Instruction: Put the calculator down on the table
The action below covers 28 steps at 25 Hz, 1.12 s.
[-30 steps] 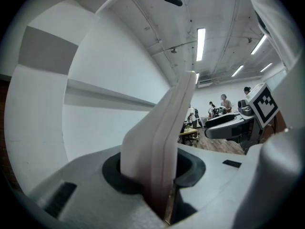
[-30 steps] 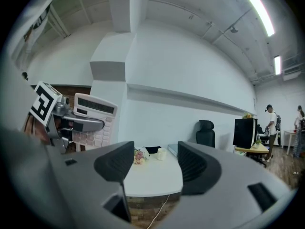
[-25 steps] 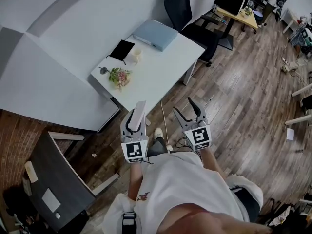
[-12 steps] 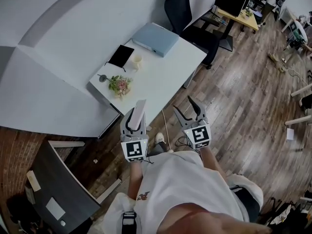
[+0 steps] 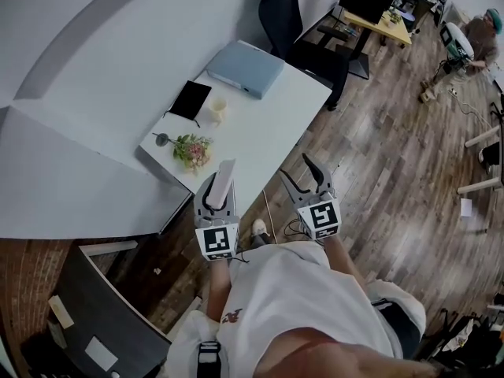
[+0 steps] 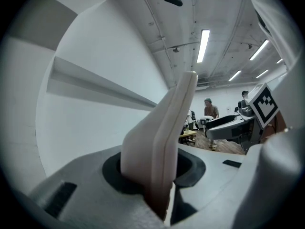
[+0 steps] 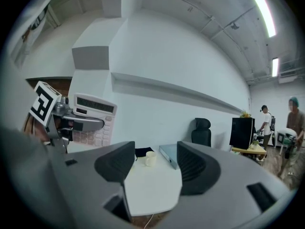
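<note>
Wood flooring surrounded the white table at the frame's upper middle. Just below its near edge, the left gripper pinched the calculator by 1 end, its long axis running along the jaws and pointing up-frame at the tabletop. Beside it, the right gripper stood spread, holding nothing. To me, the table lay straight ahead of the left hand.
</note>
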Each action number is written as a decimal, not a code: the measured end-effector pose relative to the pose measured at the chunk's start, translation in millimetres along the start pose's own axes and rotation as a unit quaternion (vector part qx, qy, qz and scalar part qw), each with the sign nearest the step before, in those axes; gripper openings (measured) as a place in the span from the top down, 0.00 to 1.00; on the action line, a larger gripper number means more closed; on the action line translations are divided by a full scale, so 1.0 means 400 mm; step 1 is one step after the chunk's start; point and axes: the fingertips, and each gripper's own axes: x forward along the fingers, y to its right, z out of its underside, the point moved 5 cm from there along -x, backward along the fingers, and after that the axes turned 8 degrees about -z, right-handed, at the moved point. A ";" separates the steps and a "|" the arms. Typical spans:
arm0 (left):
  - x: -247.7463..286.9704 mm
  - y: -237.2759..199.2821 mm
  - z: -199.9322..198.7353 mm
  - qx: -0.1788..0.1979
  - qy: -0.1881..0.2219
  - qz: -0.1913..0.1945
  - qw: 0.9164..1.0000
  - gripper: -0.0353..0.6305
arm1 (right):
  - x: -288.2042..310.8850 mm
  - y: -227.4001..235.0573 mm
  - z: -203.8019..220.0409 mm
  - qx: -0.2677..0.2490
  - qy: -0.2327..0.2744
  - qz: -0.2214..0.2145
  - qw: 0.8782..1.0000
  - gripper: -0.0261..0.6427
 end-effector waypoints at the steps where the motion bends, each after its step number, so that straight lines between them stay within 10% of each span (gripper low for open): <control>1: 0.010 -0.008 0.002 -0.001 0.000 0.002 1.000 0.77 | 0.011 0.002 0.000 0.000 -0.002 0.002 1.000 0.54; 28: 0.259 -0.108 0.014 -0.011 0.008 0.013 1.000 0.77 | 0.233 0.135 -0.022 -0.007 -0.013 0.026 1.000 0.55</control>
